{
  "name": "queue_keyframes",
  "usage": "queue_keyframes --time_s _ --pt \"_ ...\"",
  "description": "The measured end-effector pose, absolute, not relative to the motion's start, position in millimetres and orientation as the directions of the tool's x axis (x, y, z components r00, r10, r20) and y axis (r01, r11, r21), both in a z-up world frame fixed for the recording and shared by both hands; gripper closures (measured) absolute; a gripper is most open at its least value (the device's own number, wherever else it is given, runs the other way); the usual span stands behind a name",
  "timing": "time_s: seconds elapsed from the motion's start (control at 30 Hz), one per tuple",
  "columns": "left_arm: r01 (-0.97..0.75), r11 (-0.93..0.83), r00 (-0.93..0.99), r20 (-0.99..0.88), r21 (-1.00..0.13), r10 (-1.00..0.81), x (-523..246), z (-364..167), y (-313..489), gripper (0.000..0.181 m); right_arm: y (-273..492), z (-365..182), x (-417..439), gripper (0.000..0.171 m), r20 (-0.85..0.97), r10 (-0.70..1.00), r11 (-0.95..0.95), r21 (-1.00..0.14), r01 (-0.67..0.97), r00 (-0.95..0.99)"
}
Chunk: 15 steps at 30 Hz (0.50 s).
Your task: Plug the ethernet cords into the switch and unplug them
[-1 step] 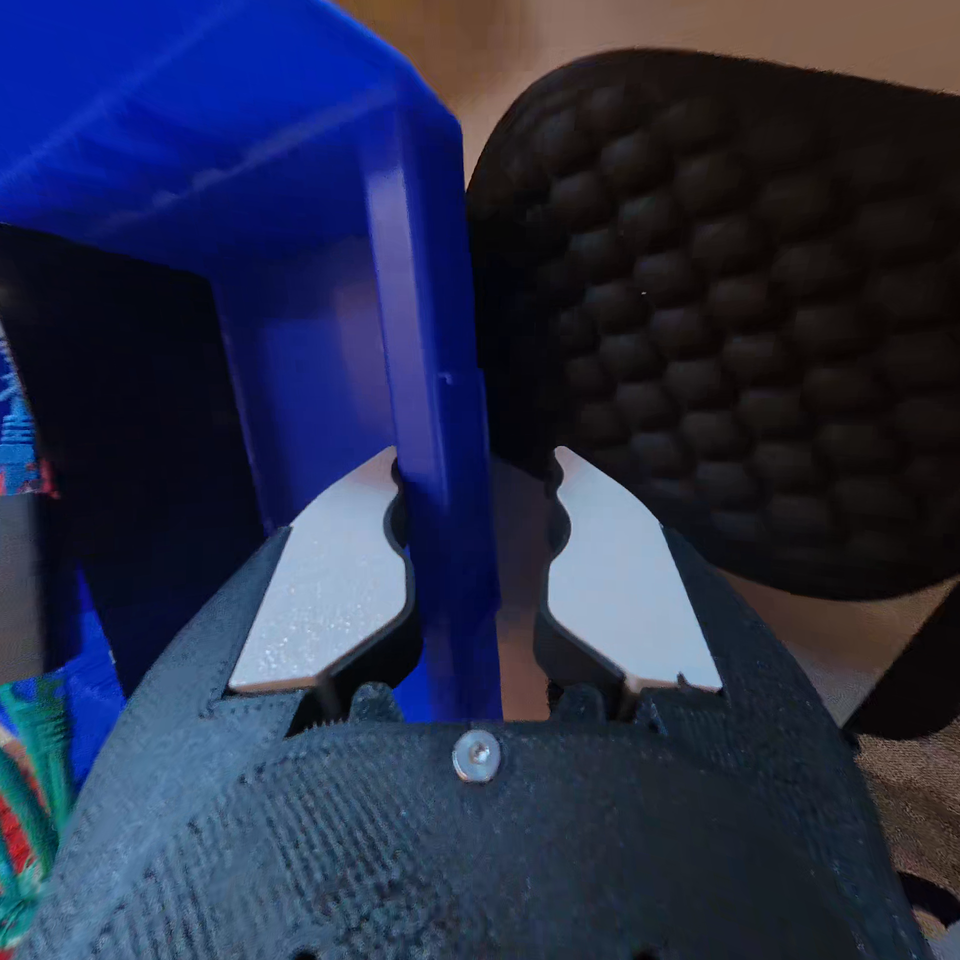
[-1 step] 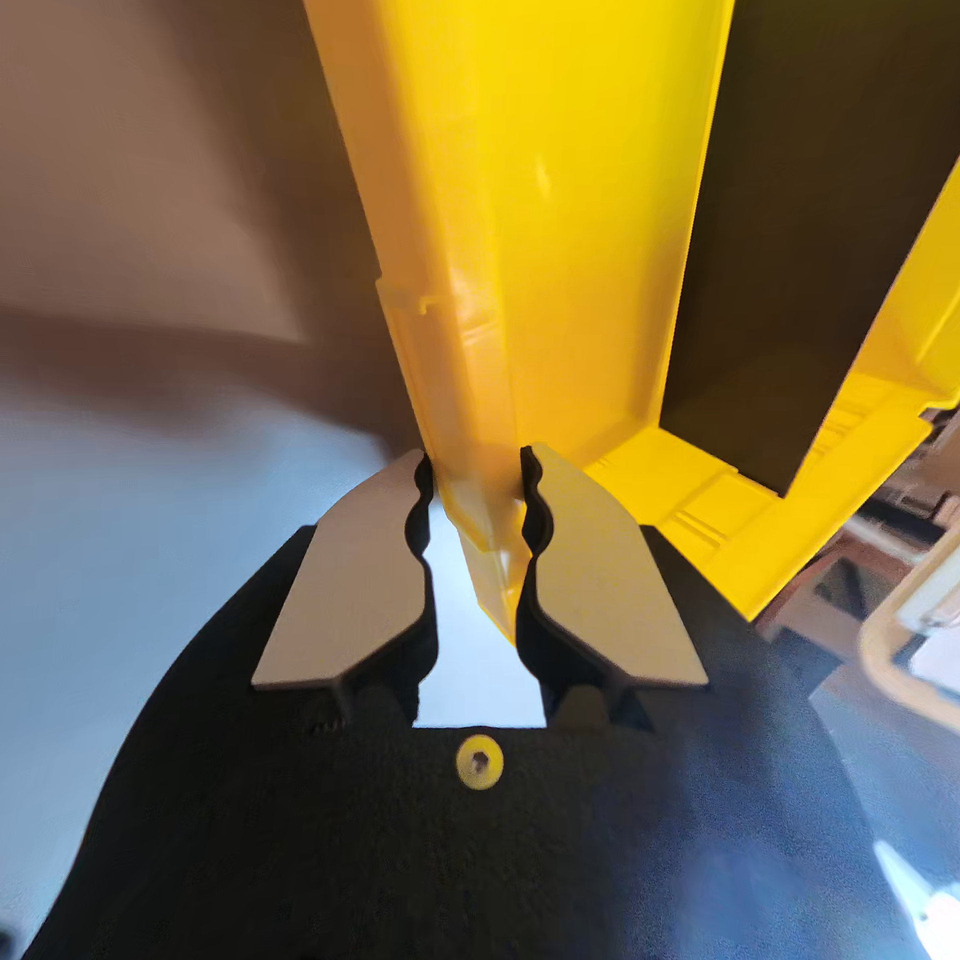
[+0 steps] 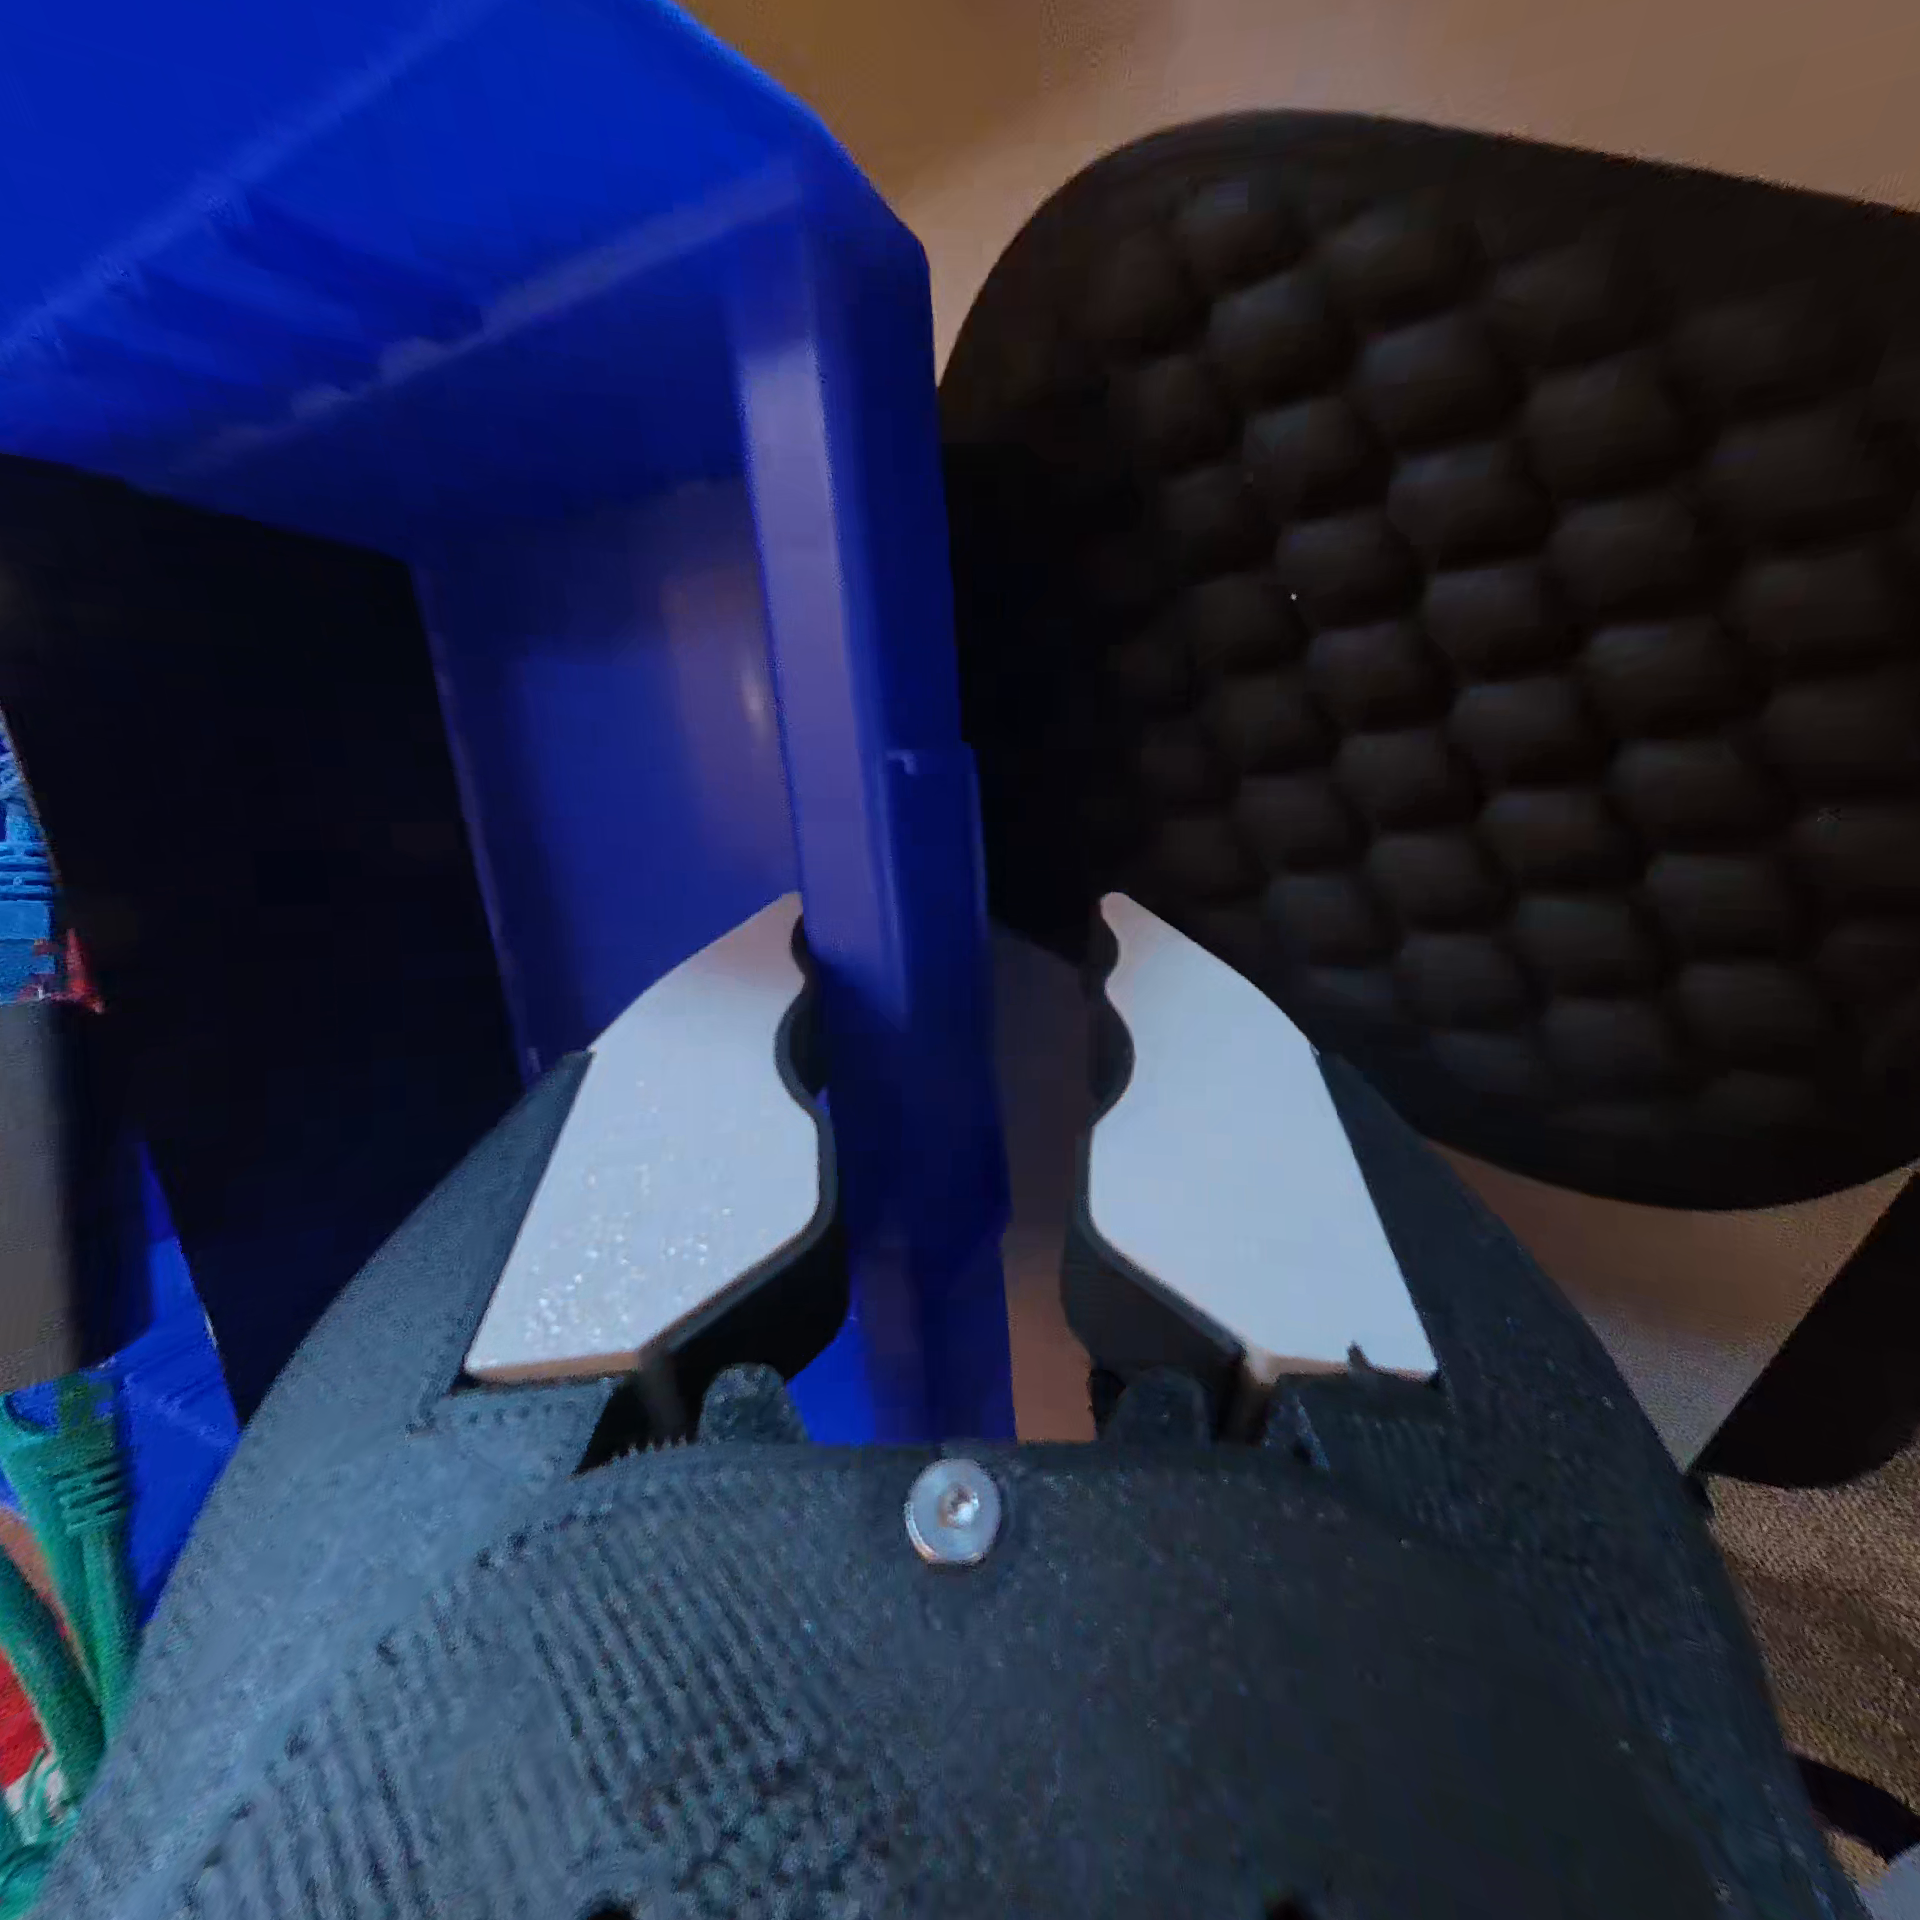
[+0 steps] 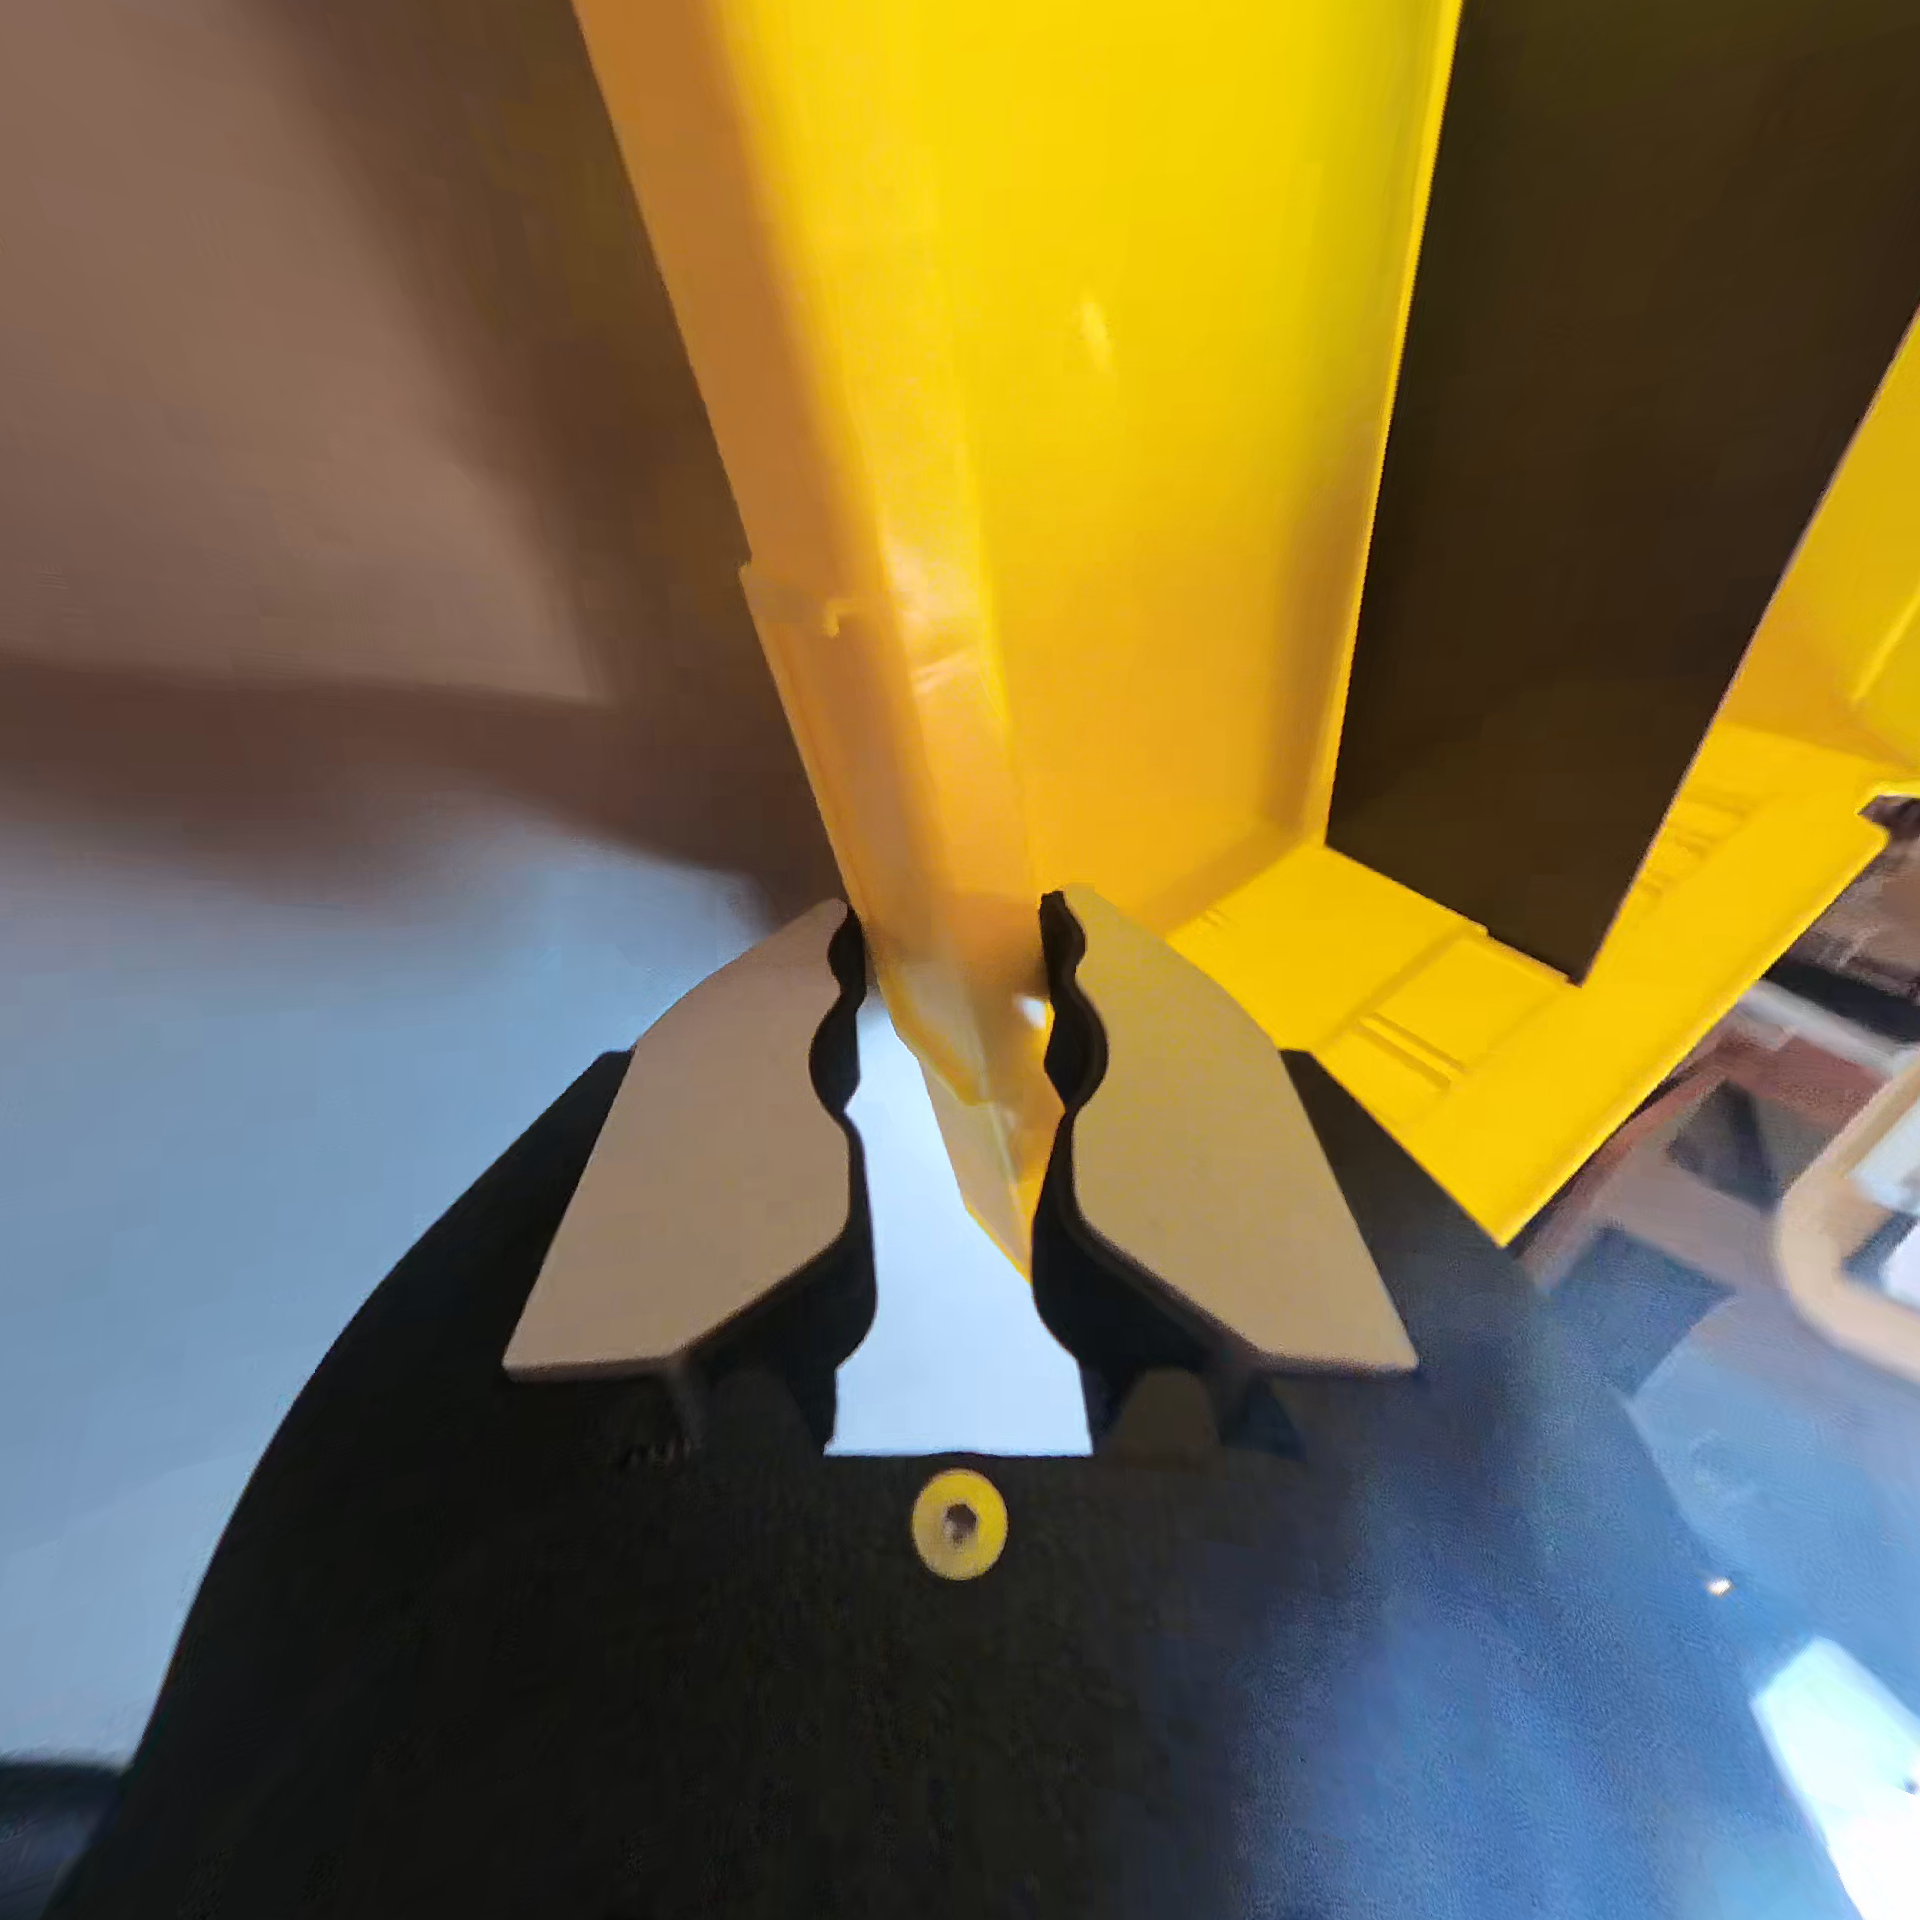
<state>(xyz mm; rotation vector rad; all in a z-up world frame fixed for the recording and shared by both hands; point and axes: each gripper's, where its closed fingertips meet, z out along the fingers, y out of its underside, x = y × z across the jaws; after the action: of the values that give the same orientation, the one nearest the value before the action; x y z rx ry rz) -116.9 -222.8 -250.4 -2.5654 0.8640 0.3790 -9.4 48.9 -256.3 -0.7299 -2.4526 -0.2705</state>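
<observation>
Blue bin wall sits loosely between the half-open left tool, green cords low beside it, while the right tool pinches a yellow bin corner; no switch shows, so both bins likely want setting down level first.

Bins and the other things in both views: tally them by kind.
Bins: 2, blue and yellow
Tongs: 2, left and right
Chair: 1
Green cords: cannot count
Total: 5, cords aside
</observation>
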Motion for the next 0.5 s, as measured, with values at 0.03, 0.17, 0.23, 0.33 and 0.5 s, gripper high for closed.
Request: queue_keyframes --time_s 0.03,0.17,0.23,0.33,0.5 --pt "-0.622 -0.718 0.774 -0.381 -0.312 -0.506 -119.0 -248.5 -219.5 0.139 47.4 -256.3 6.9 0.138 0.569 0.475 0.810 0.014 0.586 -0.671" --pt "-0.625 -0.699 0.770 -0.424 -0.348 -0.477 -126.5 -249.4 -206.4 0.152 45.1 -256.0 68.5 0.138 0.574 0.586 0.721 -0.049 0.691 -0.572" --pt "-0.624 -0.709 0.766 -0.439 -0.330 -0.469 -130.8 -253.2 -198.3 0.152 51.1 -255.7 86.2 0.138 0.596 0.608 0.689 -0.069 0.721 -0.524" --pt "-0.599 -0.731 0.782 -0.437 -0.326 -0.446 -136.5 -253.0 -185.8 0.152 68.1 -255.2 98.1 0.138 0.615 0.654 0.617 -0.097 0.781 -0.441" --pt "-0.529 -0.779 0.815 -0.457 -0.337 -0.357 -157.5 -262.5 -158.6 0.152 97.6 -255.0 94.7 0.139 0.639 0.696 0.512 -0.122 0.850 -0.327"
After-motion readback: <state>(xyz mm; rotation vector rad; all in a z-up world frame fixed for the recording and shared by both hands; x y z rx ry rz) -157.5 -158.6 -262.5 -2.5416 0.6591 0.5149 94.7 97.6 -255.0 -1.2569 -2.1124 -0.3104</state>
